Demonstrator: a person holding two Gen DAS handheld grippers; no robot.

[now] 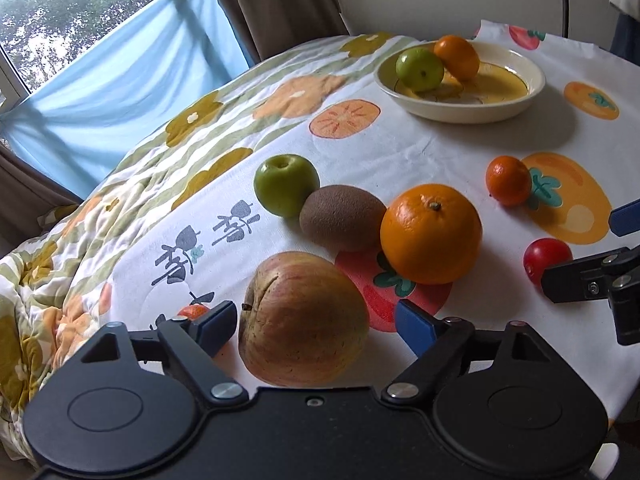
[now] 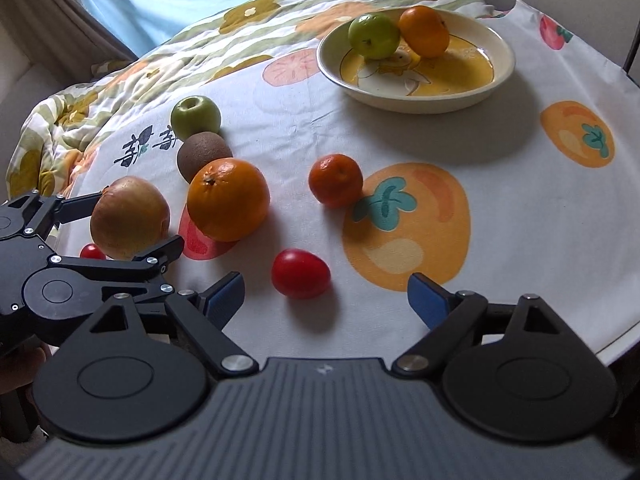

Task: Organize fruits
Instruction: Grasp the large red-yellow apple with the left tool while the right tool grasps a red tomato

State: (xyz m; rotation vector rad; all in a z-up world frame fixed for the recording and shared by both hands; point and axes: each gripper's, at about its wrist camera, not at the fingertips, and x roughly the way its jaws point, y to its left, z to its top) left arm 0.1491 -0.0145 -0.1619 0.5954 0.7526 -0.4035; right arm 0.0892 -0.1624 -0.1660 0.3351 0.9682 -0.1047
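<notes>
A cream and yellow plate (image 1: pixel 532 92) (image 2: pixel 496 80) at the back holds a green apple (image 1: pixel 419 69) (image 2: pixel 374 35) and an orange (image 1: pixel 458 57) (image 2: pixel 425 31). On the cloth lie a green apple (image 1: pixel 286 184) (image 2: pixel 195 117), a kiwi (image 1: pixel 342 217) (image 2: pixel 203 154), a large orange (image 1: pixel 431 233) (image 2: pixel 229 199), a mandarin (image 1: pixel 508 179) (image 2: pixel 336 185), a red tomato (image 1: pixel 546 258) (image 2: pixel 301 273) and a yellow-red apple (image 1: pixel 302 317) (image 2: pixel 129 222). My left gripper (image 1: pixel 315 326) (image 2: pixel 140 224) is open, its jaws on either side of the yellow-red apple. My right gripper (image 2: pixel 326 298) (image 1: pixel 600 248) is open just short of the tomato.
A second small red fruit (image 2: pixel 93 252) (image 1: pixel 194 311) lies by the left gripper. The fruit-print tablecloth (image 2: pixel 520 200) ends at the right and near edges. A flowered quilt (image 1: pixel 80 220) lies left, with a blue curtain (image 1: pixel 120 80) behind.
</notes>
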